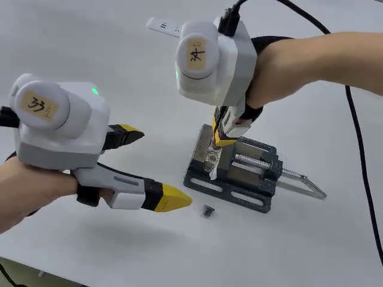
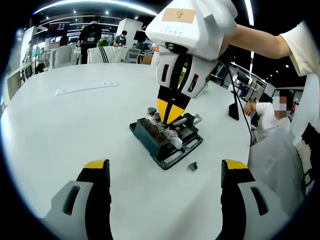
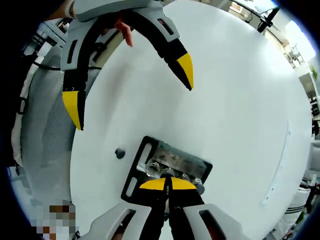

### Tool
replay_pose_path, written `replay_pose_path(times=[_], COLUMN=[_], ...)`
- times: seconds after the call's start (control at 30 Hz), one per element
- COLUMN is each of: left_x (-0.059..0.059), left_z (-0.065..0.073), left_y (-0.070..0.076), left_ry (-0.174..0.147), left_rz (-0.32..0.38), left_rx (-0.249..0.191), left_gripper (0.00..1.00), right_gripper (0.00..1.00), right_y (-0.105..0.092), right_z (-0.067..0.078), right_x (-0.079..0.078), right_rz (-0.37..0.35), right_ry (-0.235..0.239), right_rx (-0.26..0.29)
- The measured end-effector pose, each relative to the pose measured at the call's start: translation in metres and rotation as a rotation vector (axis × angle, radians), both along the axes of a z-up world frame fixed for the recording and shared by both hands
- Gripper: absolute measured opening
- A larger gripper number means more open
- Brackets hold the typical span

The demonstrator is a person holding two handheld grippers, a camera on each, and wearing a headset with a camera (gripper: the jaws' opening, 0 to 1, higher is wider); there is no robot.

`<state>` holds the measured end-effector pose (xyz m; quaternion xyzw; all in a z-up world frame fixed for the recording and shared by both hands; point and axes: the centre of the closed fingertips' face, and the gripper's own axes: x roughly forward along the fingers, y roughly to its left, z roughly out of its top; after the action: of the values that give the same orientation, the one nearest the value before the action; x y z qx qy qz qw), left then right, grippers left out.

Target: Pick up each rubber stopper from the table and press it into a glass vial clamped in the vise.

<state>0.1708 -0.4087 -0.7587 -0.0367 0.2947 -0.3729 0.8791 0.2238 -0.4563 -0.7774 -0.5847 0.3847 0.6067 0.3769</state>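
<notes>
Where vise (image 1: 258,173) stands, stopper (image 1: 207,210) lies near.

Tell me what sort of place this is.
Probably an open-plan lab or office workspace. A small vise sits on a big white table, and the left gripper view shows people at desks in the background under long ceiling lights.

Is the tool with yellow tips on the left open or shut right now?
Open. The fingers of the left gripper stand wide apart in its own view, with white table between them and nothing held.
</notes>
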Motion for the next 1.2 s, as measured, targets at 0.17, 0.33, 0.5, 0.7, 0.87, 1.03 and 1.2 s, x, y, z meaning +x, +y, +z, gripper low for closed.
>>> replay_pose_path(times=[0.17,0.33,0.5,0.7,0.87,1.03,1.2], left_x=[-0.0007,-0.0015,0.0001,0.0005,-0.0006,-0.0021,-0.0027], left_z=[0.0004,-0.0010,-0.0005,0.0000,-0.0003,0.0004,0.0027], left_y=[-0.0010,-0.0024,-0.0020,-0.0013,0.0002,0.0020,0.0047], left_ry=[-0.001,0.004,-0.002,0.000,0.001,0.000,-0.008], left_rz=[-0.002,-0.007,-0.007,-0.008,-0.011,-0.009,-0.001], left_rx=[0.000,0.000,-0.003,-0.004,0.006,0.006,0.010], left_gripper=[0.91,0.91,0.91,0.91,0.91,0.91,0.91], right_gripper=[0.00,0.00,0.00,0.00,0.00,0.00,0.00], right_y=[0.0008,0.0003,0.0013,0.0006,0.0021,0.0010,-0.0014], right_z=[0.0014,0.0013,0.0012,0.0025,0.0011,0.0022,0.0017], right_x=[0.0002,0.0010,0.0039,0.0024,0.0019,0.0020,0.0019], right_rz=[0.002,-0.028,-0.073,-0.125,-0.082,-0.100,-0.080], right_ry=[-0.017,0.001,0.036,0.077,0.050,0.064,0.061], right_rx=[-0.012,-0.011,0.003,0.040,0.018,0.021,0.052])
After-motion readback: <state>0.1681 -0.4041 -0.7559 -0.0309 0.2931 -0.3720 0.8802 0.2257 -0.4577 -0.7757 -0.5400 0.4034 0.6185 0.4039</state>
